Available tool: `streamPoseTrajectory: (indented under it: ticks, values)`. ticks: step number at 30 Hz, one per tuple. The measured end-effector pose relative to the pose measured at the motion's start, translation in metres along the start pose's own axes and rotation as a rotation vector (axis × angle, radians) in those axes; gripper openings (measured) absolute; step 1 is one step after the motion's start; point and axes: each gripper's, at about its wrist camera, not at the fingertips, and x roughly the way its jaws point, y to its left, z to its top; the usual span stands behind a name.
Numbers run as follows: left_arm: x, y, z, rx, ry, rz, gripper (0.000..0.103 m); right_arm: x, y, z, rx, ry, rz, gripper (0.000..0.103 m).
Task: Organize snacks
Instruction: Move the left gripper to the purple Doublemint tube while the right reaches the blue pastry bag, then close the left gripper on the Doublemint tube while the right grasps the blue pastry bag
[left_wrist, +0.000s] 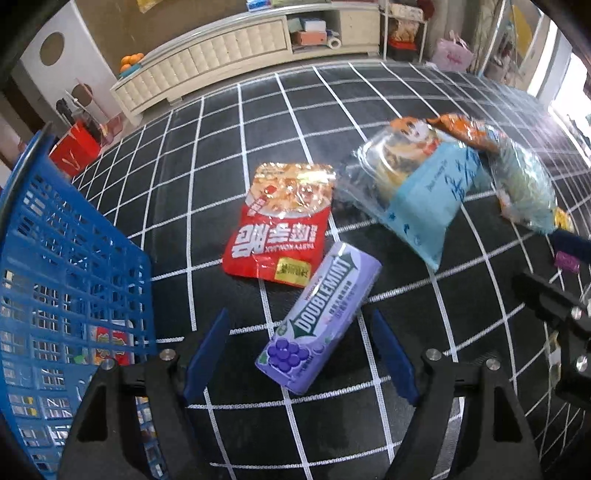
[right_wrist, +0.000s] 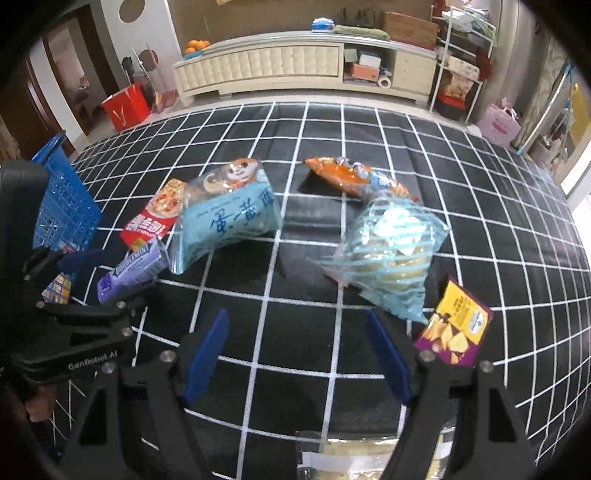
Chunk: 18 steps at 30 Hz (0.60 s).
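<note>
Snacks lie on a black cloth with a white grid (left_wrist: 177, 192). My left gripper (left_wrist: 301, 354) is open, its blue fingers (left_wrist: 207, 354) on either side of the near end of a purple Doublemint box (left_wrist: 321, 317); the box also shows in the right wrist view (right_wrist: 129, 273). Beyond it lie a red packet (left_wrist: 280, 221) and a light-blue bag (left_wrist: 424, 192). My right gripper (right_wrist: 295, 354) is open and empty above bare cloth. Ahead of it lie a striped clear bag (right_wrist: 391, 254), an orange packet (right_wrist: 351, 177) and a purple chip packet (right_wrist: 454, 328).
A blue plastic basket (left_wrist: 55, 266) stands at the left with a few packets inside; it also shows in the right wrist view (right_wrist: 62, 206). A cream cabinet (right_wrist: 295, 66), a red bag (right_wrist: 125, 107) and a metal shelf (right_wrist: 461, 74) stand on the floor beyond the cloth.
</note>
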Motion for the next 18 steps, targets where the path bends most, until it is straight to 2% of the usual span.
streamPoseTrajectory:
  ticks: [2, 3, 4, 7, 10, 13, 18]
  values:
    - [0.002, 0.0, 0.001, 0.002, -0.001, -0.006, 0.076, -0.003, 0.001, 0.0, -0.005, -0.016, 0.002, 0.08]
    - [0.003, 0.0, 0.002, 0.008, -0.001, -0.011, 0.073, -0.005, 0.0, 0.0, -0.007, -0.022, 0.002, 0.08]
    - [0.003, 0.0, 0.001, 0.01, -0.002, -0.024, 0.063, -0.005, 0.0, 0.0, -0.004, -0.023, 0.003, 0.08]
    - [0.0, -0.002, -0.003, -0.001, 0.009, -0.06, 0.045, -0.004, -0.004, -0.001, 0.009, -0.019, -0.005, 0.08]
    - [-0.007, -0.007, -0.006, 0.004, 0.021, -0.066, 0.033, -0.01, -0.007, -0.001, 0.024, -0.043, -0.005, 0.08]
    - [-0.013, -0.02, -0.014, 0.044, 0.009, -0.038, 0.03, -0.018, -0.007, 0.0, 0.013, -0.072, 0.02, 0.08]
    - [-0.025, -0.023, -0.022, -0.05, -0.01, -0.051, 0.029, -0.022, -0.004, -0.001, -0.016, -0.089, 0.001, 0.08]
